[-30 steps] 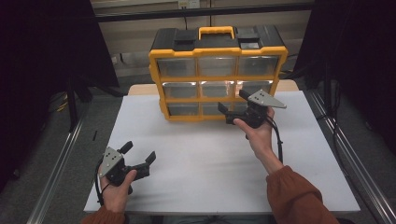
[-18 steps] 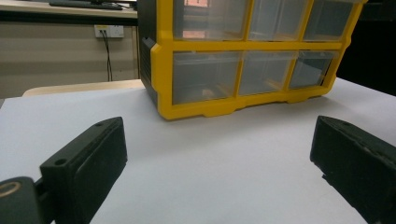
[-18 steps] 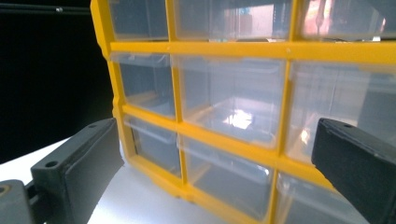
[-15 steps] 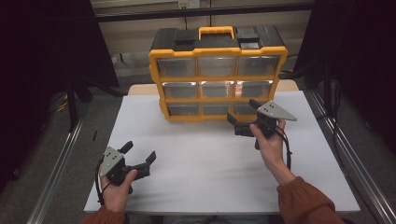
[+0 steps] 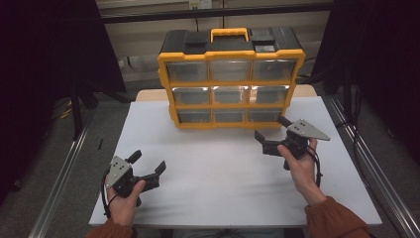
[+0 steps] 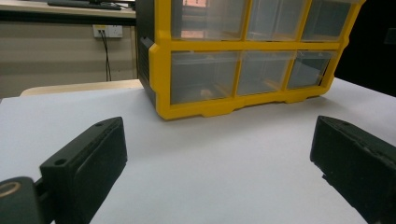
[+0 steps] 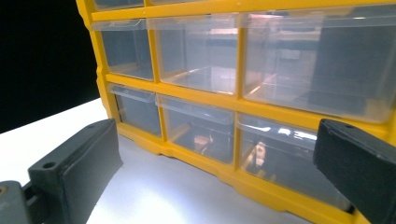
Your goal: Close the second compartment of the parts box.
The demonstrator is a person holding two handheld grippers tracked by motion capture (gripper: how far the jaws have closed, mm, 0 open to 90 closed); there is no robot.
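The right gripper [image 5: 270,135] has been drawn back from the yellow plastic drawer organiser [image 5: 230,79], jaws spread; the left gripper [image 5: 147,163] is rested near-left, spread.

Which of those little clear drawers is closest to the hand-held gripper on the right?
The bottom-row right drawer: it sits just beyond the right hand-held gripper, lowest and rightmost of the nine.

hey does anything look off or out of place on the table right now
Nothing stands out. The yellow drawer cabinet stands upright and square on the white table, all nine drawers shut, and both grippers are open and empty.
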